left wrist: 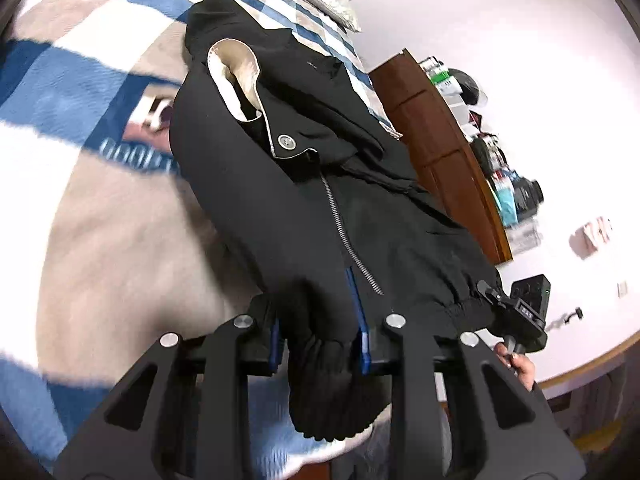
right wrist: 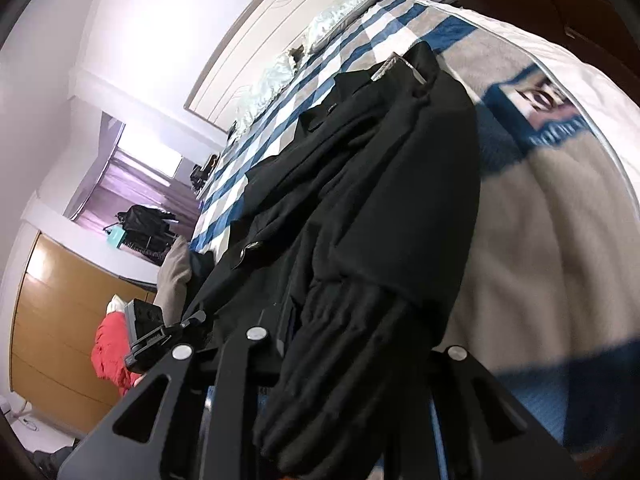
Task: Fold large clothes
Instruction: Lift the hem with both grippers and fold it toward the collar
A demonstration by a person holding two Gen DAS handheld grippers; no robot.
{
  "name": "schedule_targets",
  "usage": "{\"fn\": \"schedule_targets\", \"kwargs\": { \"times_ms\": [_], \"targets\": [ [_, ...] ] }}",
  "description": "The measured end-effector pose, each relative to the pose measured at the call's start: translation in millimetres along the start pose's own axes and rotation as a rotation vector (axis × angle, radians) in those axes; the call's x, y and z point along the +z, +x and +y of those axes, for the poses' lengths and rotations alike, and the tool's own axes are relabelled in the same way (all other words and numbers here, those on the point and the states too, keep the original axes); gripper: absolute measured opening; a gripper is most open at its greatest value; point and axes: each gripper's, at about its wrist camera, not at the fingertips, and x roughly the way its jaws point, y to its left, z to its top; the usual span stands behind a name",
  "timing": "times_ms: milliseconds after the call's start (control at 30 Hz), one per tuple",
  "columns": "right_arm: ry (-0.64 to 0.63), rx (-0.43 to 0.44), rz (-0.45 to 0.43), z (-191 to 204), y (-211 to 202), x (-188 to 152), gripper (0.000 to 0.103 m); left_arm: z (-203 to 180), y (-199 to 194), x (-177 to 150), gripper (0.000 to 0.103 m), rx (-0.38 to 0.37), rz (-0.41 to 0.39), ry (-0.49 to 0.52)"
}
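black jacket [left wrist: 320, 184] lies on the blue-and-white checked blanket [left wrist: 80, 80] over the bed, hem end raised. left gripper [left wrist: 320, 344] clamped on its ribbed hem; right gripper [right wrist: 344, 344] clamped on the ribbed cuff [right wrist: 328, 380].

A wide bed covered by a soft blanket with blue, white and beige checks [left wrist: 92, 220] carries a black zipped hooded jacket [left wrist: 320, 184], and pale shiny pillows [right wrist: 280, 76] lie at its far end.
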Motion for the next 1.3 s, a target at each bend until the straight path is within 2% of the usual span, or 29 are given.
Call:
{"fn": "schedule_targets", "kwargs": {
  "times_ms": [133,233,400,533,567,633,667,700,767,800,867,933,1000,1033,1067,1100,1133,1167,1233,1300],
  "targets": [
    [0.015,0.007,0.029,-7.8,-21.6,-41.8,0.019,2.1,-22.2,-44.0,0.027,-0.003,0.026,-0.003],
    [0.036,0.010,0.044,-20.8,-28.7,-65.7,0.020,-2.9,-22.9,-71.4,0.027,0.045,0.062,0.030],
    [0.094,-0.008,0.049,-39.7,-14.4,-74.6,0.022,7.5,-8.9,-79.8,0.030,0.081,0.069,0.021],
    [0.121,-0.033,0.076,-48.1,-2.7,-76.7,0.046,9.1,5.2,-86.2,0.043,0.160,0.080,0.074],
    [0.141,-0.029,0.084,-52.9,-1.0,-77.6,0.048,9.0,7.4,-87.0,0.046,0.176,0.075,0.090],
    [0.157,-0.036,0.085,-59.4,-0.7,-79.5,0.051,11.6,10.3,-88.5,0.072,0.223,0.059,0.095],
    [0.160,-0.037,0.087,-60.8,-2.2,-82.1,0.055,14.5,10.6,-89.3,0.075,0.250,0.045,0.087],
    [0.168,-0.034,0.090,-62.2,-2.9,-83.8,0.058,17.3,10.6,-90.2,0.079,0.241,0.037,0.074],
    [0.186,-0.030,0.119,-63.8,-2.9,-89.5,0.089,22.6,12.5,-93.9,0.084,0.207,0.052,0.046],
    [0.195,-0.007,0.132,-64.9,-2.3,-93.2,0.092,23.3,16.3,-96.3,0.087,0.186,0.069,0.033],
    [0.177,0.001,0.126,-63.7,-3.7,-95.9,0.092,23.1,24.2,-102.6,0.087,0.151,0.105,0.030],
    [0.179,0.001,0.084,-63.0,-7.9,-95.7,0.092,17.0,27.7,-105.8,0.087,0.169,0.094,0.059],
    [0.214,0.028,0.069,-65.6,-8.2,-96.6,0.091,15.9,28.8,-105.8,0.086,0.153,0.083,0.054],
    [0.210,0.024,0.065,-65.2,-8.2,-96.5,0.084,15.9,28.2,-104.6,0.082,0.133,0.074,0.038],
    [0.185,0.000,0.062,-61.9,-8.2,-97.0,0.066,17.8,25.0,-104.9,0.075,0.121,0.073,0.032],
    [0.172,-0.031,0.059,-62.1,-9.7,-97.6,0.057,16.7,25.4,-103.5,0.054,0.117,0.080,0.032],
    [0.169,-0.048,0.052,-63.9,-10.9,-99.6,0.037,15.7,26.4,-102.7,0.046,0.122,0.084,0.037],
    [0.186,-0.024,0.047,-67.8,-12.5,-101.0,0.031,14.4,25.0,-102.1,0.043,0.112,0.087,0.043],
    [0.197,0.003,0.030,-70.0,-16.1,-102.5,0.026,12.6,17.8,-100.0,0.034,0.072,0.076,0.030],
    [0.186,0.018,0.007,-65.4,-20.9,-103.5,0.024,8.6,7.2,-98.7,0.029,0.036,0.042,0.021]
  ]
}}
